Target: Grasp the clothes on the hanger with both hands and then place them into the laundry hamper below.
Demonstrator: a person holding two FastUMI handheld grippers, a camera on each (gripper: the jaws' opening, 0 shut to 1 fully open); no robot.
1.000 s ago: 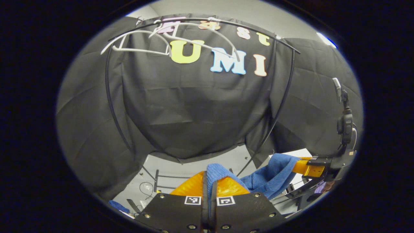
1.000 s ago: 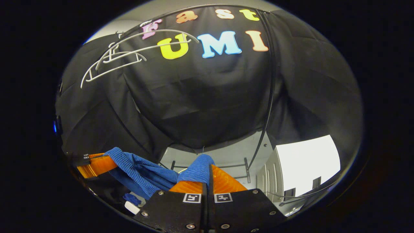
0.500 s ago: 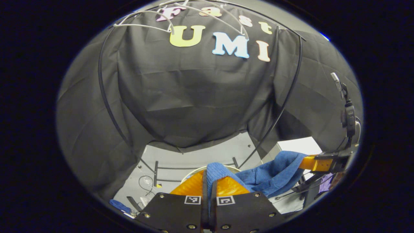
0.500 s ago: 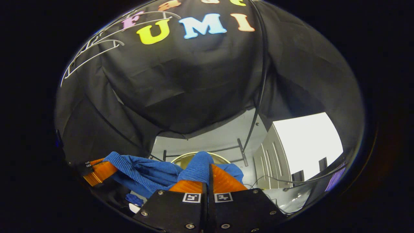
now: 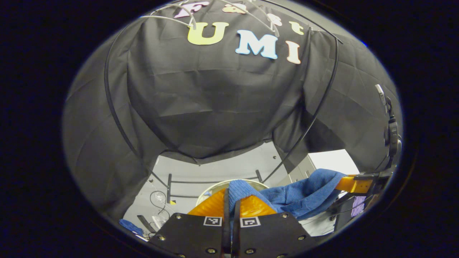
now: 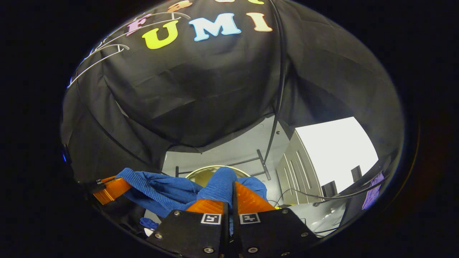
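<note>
A blue ribbed garment (image 5: pixel 301 195) hangs stretched between my two grippers. My left gripper (image 5: pixel 231 199) is shut on one end of it, cloth bulging over the orange fingers. My right gripper (image 6: pixel 229 190) is shut on the other end (image 6: pixel 218 184). In the left gripper view the right gripper's orange fingers (image 5: pixel 353 184) pinch the cloth at the far right. The left gripper's orange fingers (image 6: pixel 113 188) hold it at the far left of the right gripper view. The round pale rim of the hamper (image 5: pixel 218 186) (image 6: pixel 211 167) lies below, just beyond the cloth. Bare white hangers (image 5: pixel 168 16) (image 6: pixel 104 53) hang high up.
A black clothes-rack frame (image 5: pixel 111 107) (image 6: pixel 278 89) arches around the booth, its base bars on the grey floor (image 5: pixel 215 170). A white cabinet (image 6: pixel 322 150) stands at the right. Cables and a small blue item (image 5: pixel 131 226) lie on the floor at the lower left.
Both grippers have gone down with the garment. The hangers and rack top have slid up toward the views' upper edges, and the hamper rim has come into sight below the cloth.
</note>
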